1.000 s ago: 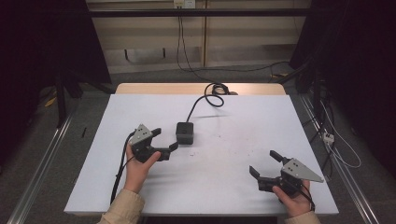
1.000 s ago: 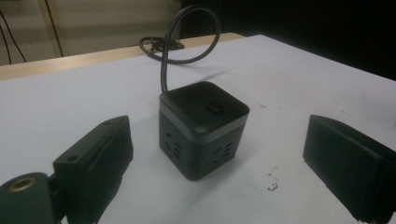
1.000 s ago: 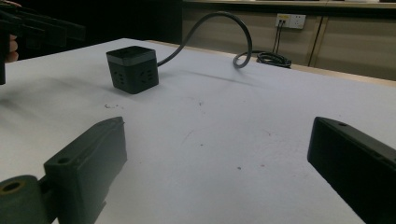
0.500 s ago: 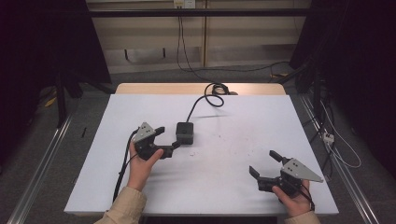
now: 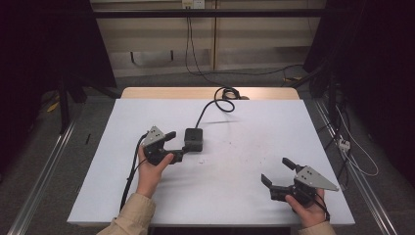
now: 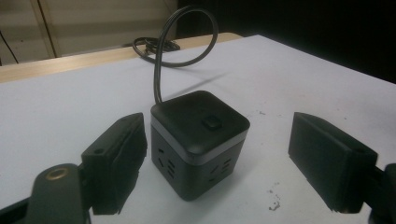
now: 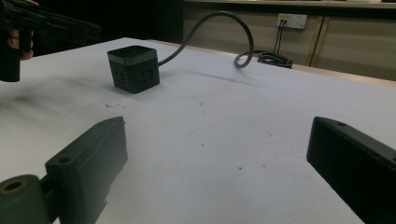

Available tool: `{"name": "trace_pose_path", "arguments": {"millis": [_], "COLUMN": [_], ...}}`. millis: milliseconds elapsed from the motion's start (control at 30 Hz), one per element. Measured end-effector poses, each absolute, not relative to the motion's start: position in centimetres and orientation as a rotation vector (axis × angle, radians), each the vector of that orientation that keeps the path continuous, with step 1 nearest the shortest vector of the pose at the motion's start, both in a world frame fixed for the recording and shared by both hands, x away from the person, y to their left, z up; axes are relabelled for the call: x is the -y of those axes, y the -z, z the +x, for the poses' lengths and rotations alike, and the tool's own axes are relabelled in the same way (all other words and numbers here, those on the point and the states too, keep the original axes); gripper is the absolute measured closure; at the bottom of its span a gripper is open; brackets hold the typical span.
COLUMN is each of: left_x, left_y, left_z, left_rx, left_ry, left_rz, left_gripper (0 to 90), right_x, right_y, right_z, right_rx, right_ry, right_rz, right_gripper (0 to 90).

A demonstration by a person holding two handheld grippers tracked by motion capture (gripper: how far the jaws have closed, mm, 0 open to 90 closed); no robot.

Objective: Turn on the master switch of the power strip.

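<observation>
High view: white table (image 5: pixel 235 196) under both grippers; black socket cube (image 5: pixel 194 139) left of centre, its cable (image 5: pixel 209 105) running toward the far edge and coiling there; left gripper (image 5: pixel 179 145) held by a hand (image 5: pixel 149 169) just left of the cube, jaws reaching to the cube's near and far sides, jaw tips close beside it, contact not clear from above; right gripper (image 5: pixel 277 171) well apart at the near right corner, held by the other hand (image 5: pixel 308 210), jaws spread wide with bare table between them.

Left gripper view: cube (image 6: pixel 198 142) upright on the table (image 6: pixel 56 107) between the two jaws, small button (image 6: pixel 211 123) on its top face, socket slots on the sides; left jaw right up against the cube's side, touching or nearly so; right jaw clear of it with a gap of table between; jaws just been closing in around the cube but not yet gripping it; cable (image 6: pixel 161 60) rising from behind the cube, looping up and back to a coil near the wooden edge.

Right gripper view: own jaws wide apart and holding nothing, white table (image 7: pixel 224 135) between them; cube (image 7: pixel 133 68) farther off at upper left, cable (image 7: pixel 210 23) arching from it toward the far edge; left gripper and its hand (image 7: pixel 21 44) at the top left corner, beside the cube.
</observation>
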State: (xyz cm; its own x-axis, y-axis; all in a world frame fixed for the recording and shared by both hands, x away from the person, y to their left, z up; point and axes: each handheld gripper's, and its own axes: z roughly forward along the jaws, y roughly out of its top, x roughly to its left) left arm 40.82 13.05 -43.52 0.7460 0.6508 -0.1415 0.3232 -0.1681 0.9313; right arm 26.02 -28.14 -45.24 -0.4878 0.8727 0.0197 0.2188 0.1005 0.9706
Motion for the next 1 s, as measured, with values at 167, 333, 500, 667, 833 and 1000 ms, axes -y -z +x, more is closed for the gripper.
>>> {"name": "trace_pose_path", "arguments": {"millis": [167,333,500,667,833,1000], "left_x": [-12.8,-12.7,-12.7,-12.3,-11.9,-11.6], "left_y": [43.3,43.4,43.4,43.3,43.3,43.1], "left_z": [41.0,41.3,41.5,41.7,41.8,41.9], "left_rx": [-0.771,-0.792,-0.794,-0.791,-0.801,-0.796], "left_ry": [-0.347,-0.348,-0.357,-0.35,-0.346,-0.357], "left_rz": [1.775,1.779,1.777,1.787,1.791,1.801], "left_gripper": [25.0,29.4,32.6,35.8,40.7,43.4], "right_x": [28.1,28.2,28.2,28.2,28.2,28.2], "right_y": [45.2,45.2,45.2,45.2,45.2,45.2], "right_z": [26.0,26.0,26.0,26.0,26.0,26.0], "right_rx": [-1.792,-1.795,-1.795,-1.796,-1.797,-1.797], "right_ry": [-1.417,-1.413,-1.412,-1.413,-1.413,-1.414], "right_rz": [1.067,1.062,1.063,1.064,1.063,1.061], "right_gripper": [4.7,4.8,4.9,4.9,5.0,5.1]}}
